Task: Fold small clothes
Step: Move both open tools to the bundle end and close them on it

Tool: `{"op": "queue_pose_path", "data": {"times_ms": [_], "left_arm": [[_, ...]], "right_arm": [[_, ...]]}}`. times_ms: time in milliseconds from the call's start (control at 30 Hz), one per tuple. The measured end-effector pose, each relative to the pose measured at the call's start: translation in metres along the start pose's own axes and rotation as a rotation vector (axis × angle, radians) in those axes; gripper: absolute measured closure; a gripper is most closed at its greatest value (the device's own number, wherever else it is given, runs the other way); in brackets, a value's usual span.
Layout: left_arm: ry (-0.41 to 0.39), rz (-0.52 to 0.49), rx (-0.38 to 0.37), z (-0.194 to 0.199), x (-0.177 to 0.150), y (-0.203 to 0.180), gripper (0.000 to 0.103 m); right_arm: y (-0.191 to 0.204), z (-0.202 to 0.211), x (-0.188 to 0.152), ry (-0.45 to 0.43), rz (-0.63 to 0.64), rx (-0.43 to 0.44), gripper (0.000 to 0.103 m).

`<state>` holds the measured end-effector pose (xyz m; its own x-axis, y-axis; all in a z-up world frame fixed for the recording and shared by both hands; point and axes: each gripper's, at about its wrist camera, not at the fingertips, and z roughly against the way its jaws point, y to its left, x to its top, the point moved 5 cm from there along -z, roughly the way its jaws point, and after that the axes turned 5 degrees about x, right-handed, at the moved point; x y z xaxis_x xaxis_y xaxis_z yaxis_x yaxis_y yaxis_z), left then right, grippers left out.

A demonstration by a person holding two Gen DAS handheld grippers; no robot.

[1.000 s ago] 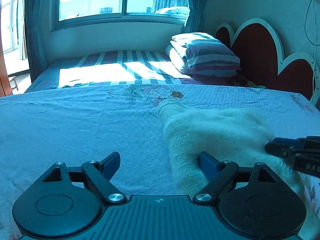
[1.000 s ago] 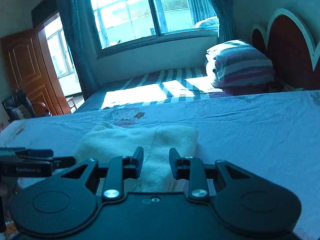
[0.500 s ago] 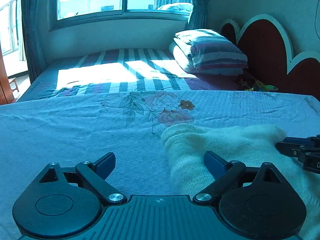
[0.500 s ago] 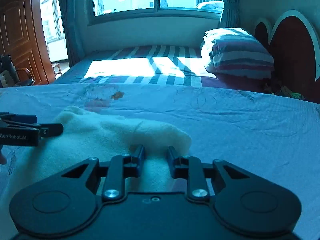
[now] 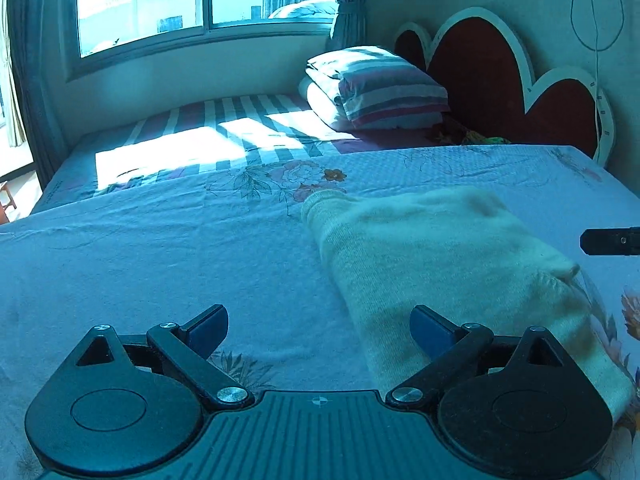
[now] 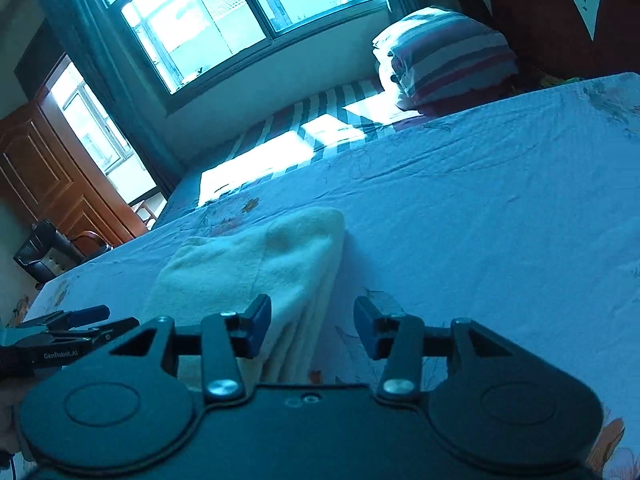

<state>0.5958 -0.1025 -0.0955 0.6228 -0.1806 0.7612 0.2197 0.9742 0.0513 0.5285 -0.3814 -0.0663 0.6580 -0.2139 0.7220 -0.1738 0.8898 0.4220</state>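
Observation:
A cream knitted garment [image 5: 432,256] lies folded in a long band on the blue floral bedsheet [image 5: 160,248]. My left gripper [image 5: 318,326] is open and empty, low over the sheet at the garment's near left edge; its right finger is over the cloth. The garment also shows in the right wrist view [image 6: 260,264]. My right gripper [image 6: 312,328] is open and empty, tilted, at the garment's near right edge. The right gripper's tip shows at the far right of the left wrist view [image 5: 610,241], and the left gripper shows at the left of the right wrist view [image 6: 64,330].
A striped pillow [image 5: 376,88] and a red heart-shaped headboard [image 5: 500,76] stand at the back right. A second striped bed [image 5: 208,132] lies under the window. A wooden door [image 6: 52,184] and a dark chair [image 6: 44,248] are at the left.
My right gripper has opened, let go of the garment, and tilted. My left gripper has stayed open and shifted a little; the garment now lies flat.

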Motion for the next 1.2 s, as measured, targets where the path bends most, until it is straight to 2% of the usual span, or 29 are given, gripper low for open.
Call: {"op": "queue_pose_path", "data": {"times_ms": [67,100,133,167,200,233,300,400,467,567,633,700,733,800,900,1067,1133,1200], "left_arm": [[0.021,0.001,-0.015,0.001,-0.007,-0.004,0.006],[0.025,0.002,-0.015,0.002,-0.009,-0.005,0.006],[0.028,-0.001,-0.015,0.003,-0.011,-0.007,0.006],[0.031,-0.002,-0.019,0.004,-0.012,-0.006,0.006],[0.032,-0.001,-0.02,0.005,-0.012,-0.006,0.006],[0.036,-0.002,-0.024,0.007,-0.013,-0.005,0.006],[0.043,-0.013,-0.028,0.009,-0.014,-0.004,0.006],[0.042,-0.031,-0.021,0.012,-0.015,-0.002,0.006],[0.047,-0.035,-0.018,0.012,-0.014,-0.002,0.006],[0.044,-0.04,-0.022,0.015,-0.013,-0.004,0.006],[0.043,-0.045,-0.023,0.015,-0.011,-0.004,0.006],[0.043,-0.047,-0.032,0.015,-0.011,-0.005,0.006],[0.047,-0.041,-0.038,0.015,-0.01,-0.005,0.006],[0.052,-0.008,-0.075,0.013,-0.01,0.0,0.0],[0.076,0.046,-0.133,0.009,-0.01,0.006,0.0],[0.187,0.3,-0.379,-0.016,-0.014,0.032,0.0],[0.246,0.413,-0.504,-0.032,-0.018,0.039,0.0],[0.264,0.429,-0.562,-0.04,-0.019,0.042,0.002]], "right_arm": [[0.018,-0.001,-0.003,-0.008,0.076,0.015,0.062],[0.025,-0.009,-0.004,0.022,0.092,0.014,0.068],[0.027,-0.017,-0.006,0.048,0.092,0.006,0.082],[0.025,-0.025,-0.007,0.069,0.098,-0.03,0.089],[0.016,-0.032,-0.008,0.087,0.104,-0.124,0.087],[0.008,-0.036,-0.01,0.099,0.092,-0.182,0.089],[-0.008,-0.037,-0.018,0.126,0.005,-0.171,0.089],[-0.006,-0.014,-0.02,0.034,-0.055,-0.106,0.071],[-0.001,-0.004,-0.017,0.004,-0.059,-0.087,0.071],[0.013,-0.001,-0.013,0.0,-0.01,-0.064,0.061],[0.017,-0.002,-0.011,0.004,-0.008,-0.048,0.043],[0.015,0.0,-0.008,-0.015,-0.016,-0.042,0.03],[0.013,0.0,-0.007,-0.022,-0.027,-0.046,0.028],[0.006,0.0,-0.006,-0.021,-0.069,-0.028,0.027],[-0.004,0.0,-0.008,-0.01,-0.126,0.008,0.025],[-0.019,-0.003,-0.011,0.011,-0.204,0.054,0.02],[-0.026,-0.01,-0.014,0.06,-0.25,0.095,0.019],[-0.031,-0.019,-0.018,0.13,-0.285,0.146,0.021]]}}
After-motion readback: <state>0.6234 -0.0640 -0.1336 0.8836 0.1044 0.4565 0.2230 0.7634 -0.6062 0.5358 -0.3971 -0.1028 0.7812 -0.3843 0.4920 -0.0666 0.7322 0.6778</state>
